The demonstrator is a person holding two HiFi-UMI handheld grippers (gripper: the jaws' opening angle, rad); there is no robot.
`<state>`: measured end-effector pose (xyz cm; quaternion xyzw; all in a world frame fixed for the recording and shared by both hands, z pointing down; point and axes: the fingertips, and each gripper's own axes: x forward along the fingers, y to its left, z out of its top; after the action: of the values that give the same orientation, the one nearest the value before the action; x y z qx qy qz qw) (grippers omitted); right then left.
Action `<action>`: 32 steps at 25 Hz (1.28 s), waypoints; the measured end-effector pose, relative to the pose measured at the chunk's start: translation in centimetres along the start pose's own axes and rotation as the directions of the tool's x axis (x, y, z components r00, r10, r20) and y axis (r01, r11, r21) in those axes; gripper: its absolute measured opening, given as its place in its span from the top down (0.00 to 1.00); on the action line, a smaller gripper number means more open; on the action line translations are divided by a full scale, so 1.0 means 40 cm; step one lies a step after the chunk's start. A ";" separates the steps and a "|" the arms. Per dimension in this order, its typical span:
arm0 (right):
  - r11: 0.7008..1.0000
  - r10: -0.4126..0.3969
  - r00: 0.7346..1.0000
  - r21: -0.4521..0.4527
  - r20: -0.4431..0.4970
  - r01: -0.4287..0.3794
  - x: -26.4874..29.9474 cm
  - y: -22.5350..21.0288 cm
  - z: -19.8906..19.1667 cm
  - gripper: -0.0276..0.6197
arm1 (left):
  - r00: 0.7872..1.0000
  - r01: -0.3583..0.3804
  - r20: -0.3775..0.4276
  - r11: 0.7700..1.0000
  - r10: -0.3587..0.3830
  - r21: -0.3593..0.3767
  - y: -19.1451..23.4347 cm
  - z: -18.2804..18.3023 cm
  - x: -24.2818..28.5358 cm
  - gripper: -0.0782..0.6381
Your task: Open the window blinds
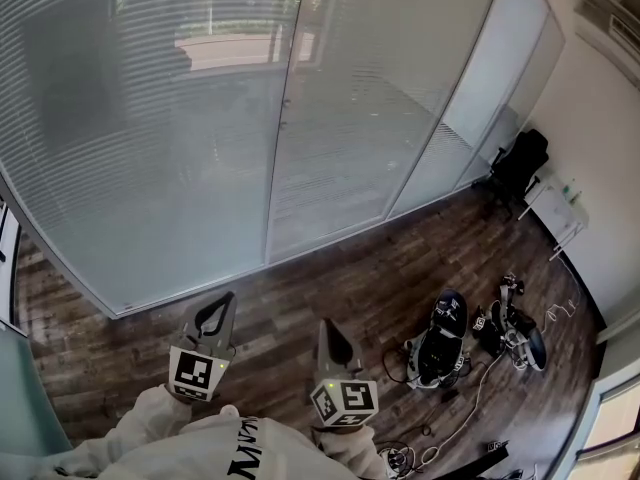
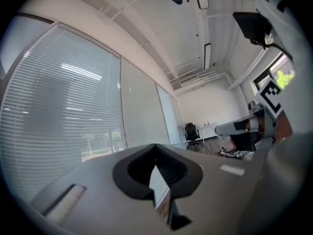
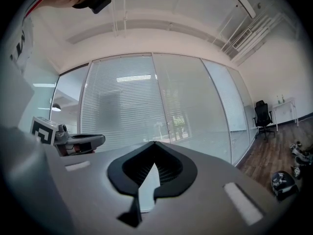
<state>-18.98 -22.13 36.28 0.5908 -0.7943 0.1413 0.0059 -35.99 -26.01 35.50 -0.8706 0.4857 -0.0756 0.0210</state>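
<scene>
- Nearest, a person's white sleeves hold two grippers out over a dark wood floor (image 1: 330,268)
- The left gripper (image 1: 226,301) has its jaws pressed together with nothing between them; the right gripper (image 1: 325,326) is closed the same way, also empty
- Both point almost level at the window wall ahead, the left one slightly nearer to it
- Bare floor lies between the jaws and the glass, so there is open room to step in
- The window blinds (image 1: 150,118) hang lowered across the tall glass panels, well apart from both grippers; the slats run horizontally
- An upright frame post (image 1: 285,118) divides two panels, ahead and between the grippers; no cord or wand can be made out
- Farther right, loose gear (image 1: 440,343) on the floor and a black office chair (image 1: 520,163) stand clear of the path
</scene>
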 end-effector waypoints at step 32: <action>1.000 -0.006 1.000 0.017 -0.017 0.006 0.044 -0.116 -0.020 0.95 | 1.000 -0.003 -0.006 1.000 0.003 -0.006 -0.036 -0.031 0.113 0.89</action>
<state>-15.26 -24.81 38.37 0.5919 -0.7913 0.1533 0.0080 -32.63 -29.06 37.40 -0.8698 0.4871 -0.0767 0.0173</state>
